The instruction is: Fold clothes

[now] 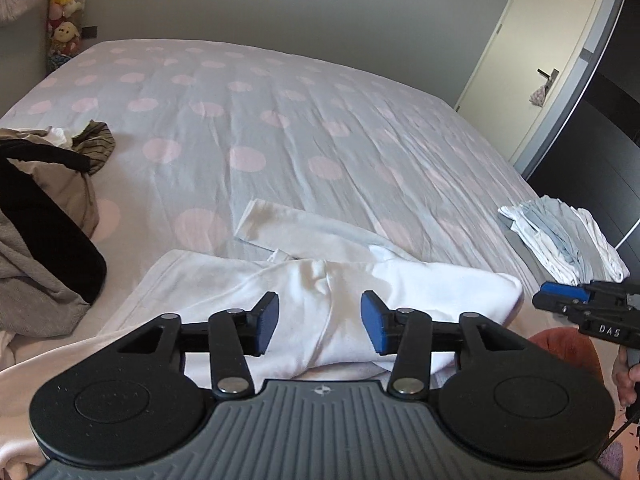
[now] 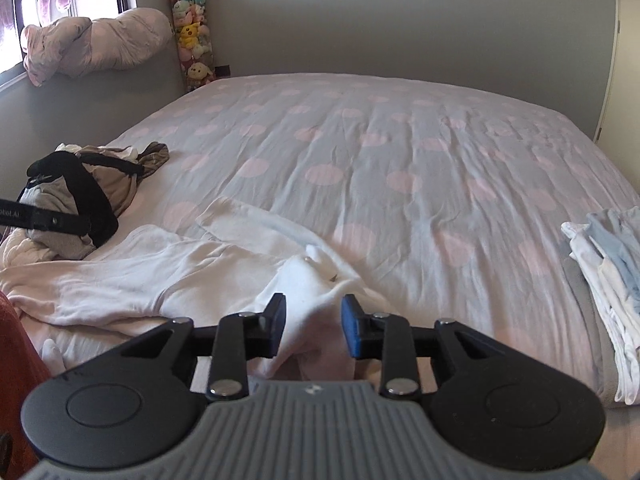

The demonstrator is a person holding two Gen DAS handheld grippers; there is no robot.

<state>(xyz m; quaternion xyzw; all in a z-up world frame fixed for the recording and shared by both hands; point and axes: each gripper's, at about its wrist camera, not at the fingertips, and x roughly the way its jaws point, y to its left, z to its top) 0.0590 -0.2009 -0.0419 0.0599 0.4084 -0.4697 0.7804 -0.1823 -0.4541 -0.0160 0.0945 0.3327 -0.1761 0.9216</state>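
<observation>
A white long-sleeved garment (image 1: 280, 280) lies crumpled near the front edge of the bed, one sleeve (image 1: 276, 228) stretched out toward the bed's middle. My left gripper (image 1: 319, 322) hovers open just above its bunched middle, nothing between the blue pads. My right gripper (image 2: 313, 326) is open over the garment's (image 2: 160, 276) right end, a raised white fold (image 2: 308, 280) standing between its fingers without being clamped. The right gripper's tip (image 1: 560, 298) shows at the right edge of the left wrist view. The left gripper's arm (image 2: 44, 216) enters the right wrist view from the left.
A stack of folded white and pale blue clothes (image 2: 608, 276) sits at the bed's right edge. A heap of unfolded brown, grey and black clothes (image 1: 44, 216) lies at the left. The polka-dot bedspread (image 2: 400, 152) stretches beyond. A door (image 1: 536, 52) and dark wardrobe (image 1: 600, 132) stand to the right.
</observation>
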